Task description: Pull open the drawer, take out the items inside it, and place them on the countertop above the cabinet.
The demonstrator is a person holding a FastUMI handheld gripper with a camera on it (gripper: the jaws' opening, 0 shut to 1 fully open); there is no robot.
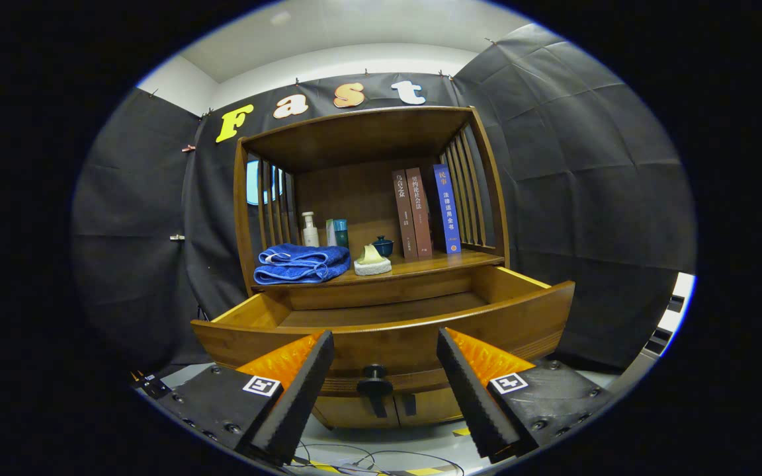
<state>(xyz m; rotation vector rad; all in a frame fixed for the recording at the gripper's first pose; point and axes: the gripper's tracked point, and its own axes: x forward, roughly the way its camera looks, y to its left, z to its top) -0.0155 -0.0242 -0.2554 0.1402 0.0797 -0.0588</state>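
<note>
drawer (381, 334): glossy wood | towel (301, 263): soft cloth | fingers (298, 390): ridged

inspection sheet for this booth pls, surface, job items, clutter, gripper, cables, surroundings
surface: countertop holds a blue towel, white bottle, teal box, sponge, small lidded pot and three books
job's things: drawer is pulled open; visible floor bare, front part hidden
clutter: nothing seen
grippers: gripper open, fingers spread either side of the drawer knob
cables: thin wires on the floor below the fingers
surroundings: black cloth wall, white ceiling
</note>
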